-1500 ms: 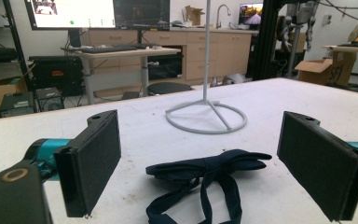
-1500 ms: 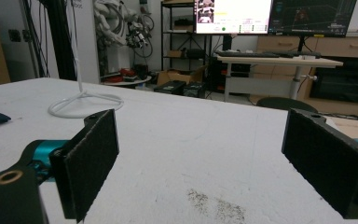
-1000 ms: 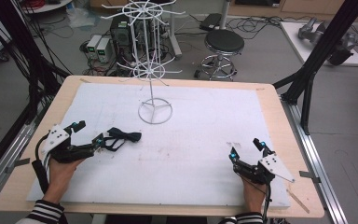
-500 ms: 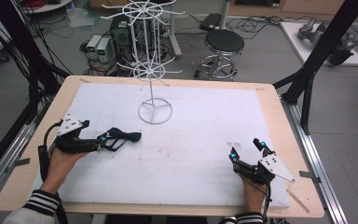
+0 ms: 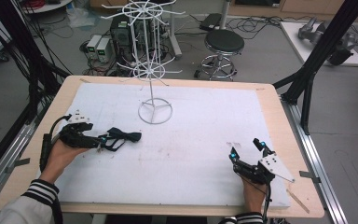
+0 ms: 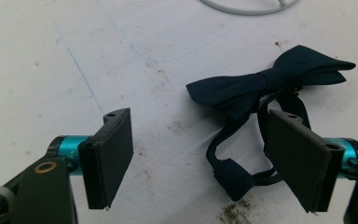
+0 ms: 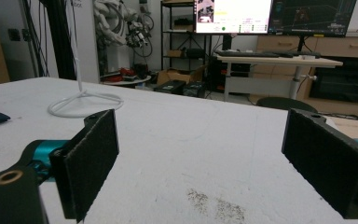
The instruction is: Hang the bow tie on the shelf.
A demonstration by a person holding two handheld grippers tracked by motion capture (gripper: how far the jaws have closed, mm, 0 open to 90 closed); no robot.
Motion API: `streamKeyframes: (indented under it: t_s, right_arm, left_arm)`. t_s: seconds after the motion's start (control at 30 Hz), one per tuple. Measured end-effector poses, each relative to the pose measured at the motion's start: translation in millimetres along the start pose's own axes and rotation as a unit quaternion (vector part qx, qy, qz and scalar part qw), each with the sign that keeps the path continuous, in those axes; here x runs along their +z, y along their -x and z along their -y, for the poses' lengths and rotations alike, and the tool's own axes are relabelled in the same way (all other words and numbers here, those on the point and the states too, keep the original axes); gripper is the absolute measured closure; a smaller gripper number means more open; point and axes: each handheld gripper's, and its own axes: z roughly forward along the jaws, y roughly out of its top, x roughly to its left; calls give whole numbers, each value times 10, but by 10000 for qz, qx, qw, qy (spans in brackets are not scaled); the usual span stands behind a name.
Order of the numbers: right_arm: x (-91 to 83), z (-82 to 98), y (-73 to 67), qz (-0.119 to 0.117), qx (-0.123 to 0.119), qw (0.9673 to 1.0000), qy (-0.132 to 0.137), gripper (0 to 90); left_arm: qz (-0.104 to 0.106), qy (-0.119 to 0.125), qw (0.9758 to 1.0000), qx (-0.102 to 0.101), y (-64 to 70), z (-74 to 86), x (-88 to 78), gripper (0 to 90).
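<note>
Fabric bow tie [image 6: 265,84] beside the wire stand [image 5: 154,112] looks limp; we'd pinch its knot, left gripper [image 6: 200,154] gaping wide.

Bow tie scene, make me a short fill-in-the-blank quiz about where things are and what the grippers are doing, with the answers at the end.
1. The dark bow tie lies on the white mat nearest the ____ gripper.
2. The left gripper has its jaws ____, with part of the strap between them.
3. The wire display rack stands on a round ____ base.
4. The right gripper holds ____.

Answers: left; open; white; nothing
</note>
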Motion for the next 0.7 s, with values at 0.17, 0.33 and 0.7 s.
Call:
streamKeyframes:
  t_s: [0.17,0.33,0.7]
  right_arm:
    - [0,1,0,0,-23,10000,6,100]
    - [-1,1,2,-6,-18,10000,8,100]
    - [-2,1,0,2,-24,10000,7,100]
  left_arm:
    - [10,-161,9999,-51,-11,-27,32,267]
    - [-6,-407,9992,33,-16,-60,67,282]
    - [52,-938,9953,231,-13,-99,189,382]
